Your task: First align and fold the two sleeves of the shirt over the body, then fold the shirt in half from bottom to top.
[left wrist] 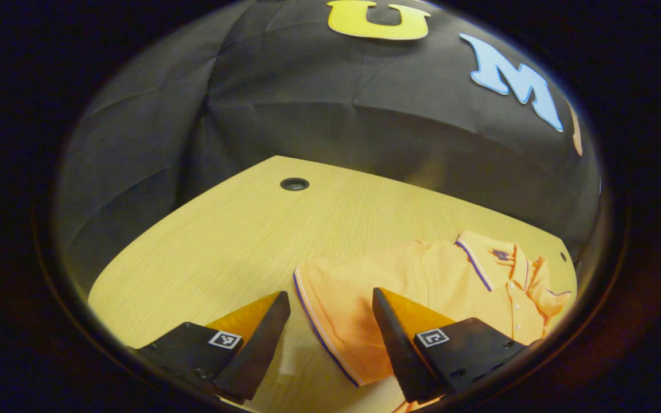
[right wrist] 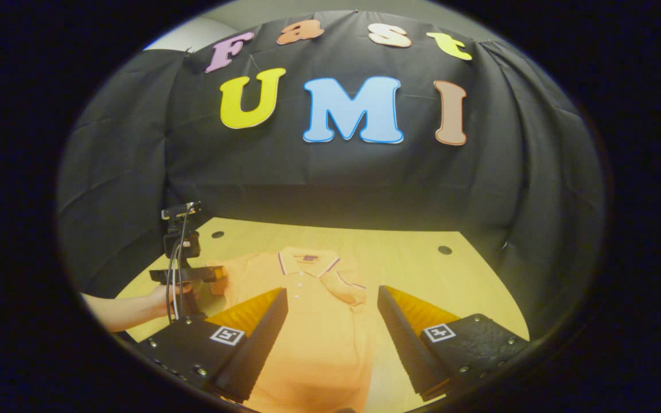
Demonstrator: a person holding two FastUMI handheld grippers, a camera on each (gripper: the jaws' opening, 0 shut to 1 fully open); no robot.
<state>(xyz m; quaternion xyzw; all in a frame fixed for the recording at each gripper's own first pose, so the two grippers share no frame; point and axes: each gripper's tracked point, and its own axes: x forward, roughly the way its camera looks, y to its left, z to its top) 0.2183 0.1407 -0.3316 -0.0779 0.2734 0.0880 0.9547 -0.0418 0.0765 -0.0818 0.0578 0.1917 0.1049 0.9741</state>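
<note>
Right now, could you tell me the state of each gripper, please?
Left gripper: open, over the shirt sleeve.
Right gripper: open, holding nothing.

An orange polo shirt (right wrist: pixel 313 321) lies flat on the desk (left wrist: pixel 233 241), front up, collar toward the booth wall. Dark-and-white trim edges collar and cuffs, white buttons run down the placket. One sleeve (right wrist: pixel 346 291) is folded across the chest; the other sleeve (left wrist: pixel 336 310) spreads outward.

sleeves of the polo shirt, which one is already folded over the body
The sleeve beside the right hand-held gripper: it lies across the chest. The other sleeve lies spread flat between the open left hand-held gripper fingers.
</note>
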